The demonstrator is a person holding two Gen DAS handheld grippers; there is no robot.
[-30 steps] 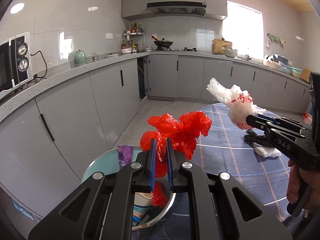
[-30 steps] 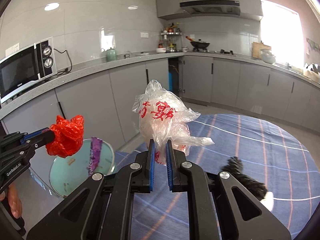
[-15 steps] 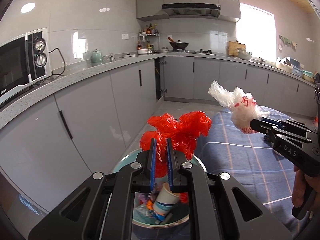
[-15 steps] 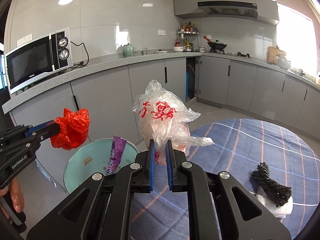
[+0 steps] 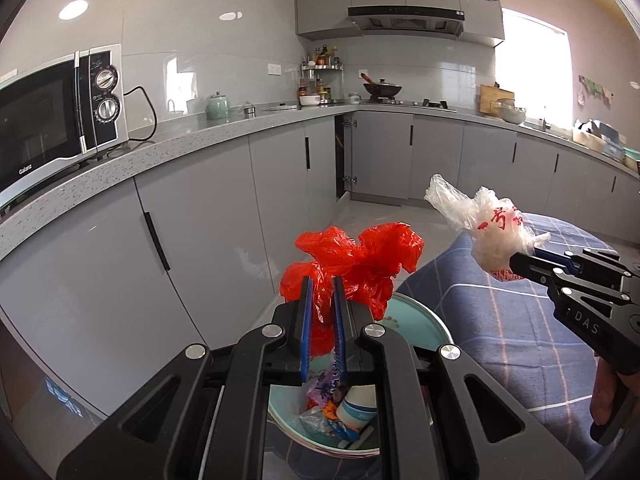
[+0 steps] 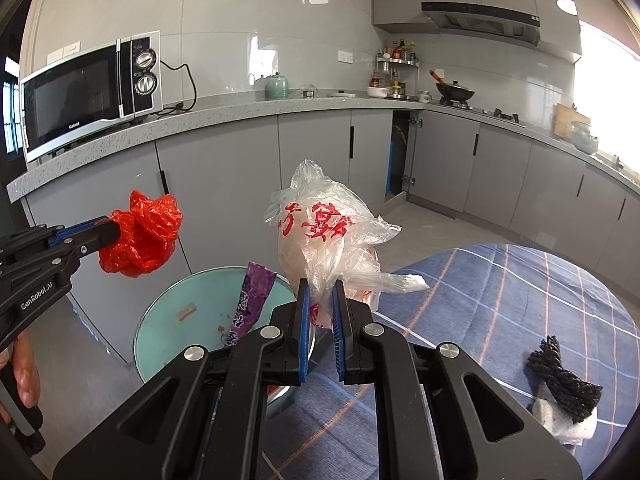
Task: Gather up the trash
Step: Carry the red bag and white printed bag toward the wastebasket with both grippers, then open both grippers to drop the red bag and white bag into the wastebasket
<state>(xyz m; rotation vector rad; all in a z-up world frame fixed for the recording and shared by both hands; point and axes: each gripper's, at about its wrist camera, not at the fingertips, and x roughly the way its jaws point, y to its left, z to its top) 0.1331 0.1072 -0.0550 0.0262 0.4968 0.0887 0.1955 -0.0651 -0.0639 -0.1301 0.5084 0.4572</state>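
Left wrist view, first voice: The left gripper (image 5: 320,312) is clamped on a crumpled red plastic bag (image 5: 352,264), held directly above the pale-green trash bin (image 5: 424,320), presumably for a drop. A paper cup (image 5: 358,410) and wrappers already lie inside.

Second voice: And farther right?

First voice: The right gripper (image 5: 516,266) pinches a thin, translucent white plastic bag (image 5: 484,228) printed with red characters, above the blue plaid tablecloth (image 5: 500,320).

Second voice: Right wrist view agrees: blue pads (image 6: 305,320) closed on the wrinkled film, the bin's rim (image 6: 138,340) just left, a purple wrapper (image 6: 248,304) leaning inside. A black rope bundle (image 6: 564,376) on white tissue (image 6: 568,424) waits on the cloth.
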